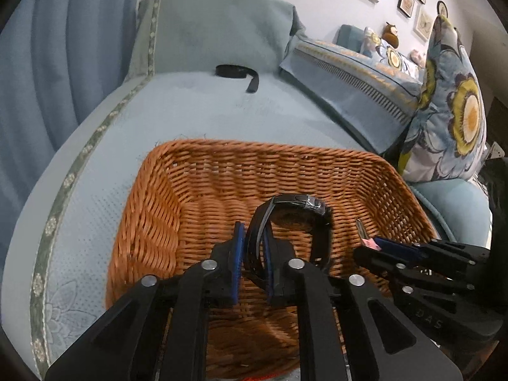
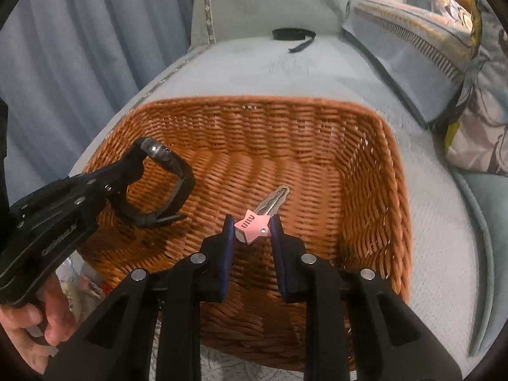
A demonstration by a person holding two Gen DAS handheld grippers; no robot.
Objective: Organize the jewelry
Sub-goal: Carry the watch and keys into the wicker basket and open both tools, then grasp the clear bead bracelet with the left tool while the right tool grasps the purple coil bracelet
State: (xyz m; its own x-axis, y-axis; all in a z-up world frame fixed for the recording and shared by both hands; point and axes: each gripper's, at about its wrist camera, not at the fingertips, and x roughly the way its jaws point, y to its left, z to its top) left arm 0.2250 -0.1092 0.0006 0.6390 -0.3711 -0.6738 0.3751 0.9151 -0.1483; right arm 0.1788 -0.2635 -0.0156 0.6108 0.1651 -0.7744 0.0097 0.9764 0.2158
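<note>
A brown wicker basket (image 1: 254,147) (image 2: 254,101) sits on a pale blue couch seat. Over its left half, my left gripper (image 1: 253,246) (image 2: 127,174) has a black wristwatch (image 1: 295,203) (image 2: 171,165) between its blue pads. The strap lies against the right pad, and a thin gap shows at the left pad, so the jaws are open. Over the middle of the basket, my right gripper (image 2: 252,228) (image 1: 374,247) is shut on a key with a pink star-shaped head (image 2: 254,225) (image 1: 371,243). The key's metal blade (image 2: 276,198) points forward.
A black band (image 1: 235,71) (image 2: 293,35) lies at the far end of the seat by the backrest. A flowered pillow (image 1: 451,111) and a striped cushion (image 1: 349,82) line the right side. Blue curtains (image 1: 63,47) hang on the left. A hand (image 2: 31,317) holds the left gripper.
</note>
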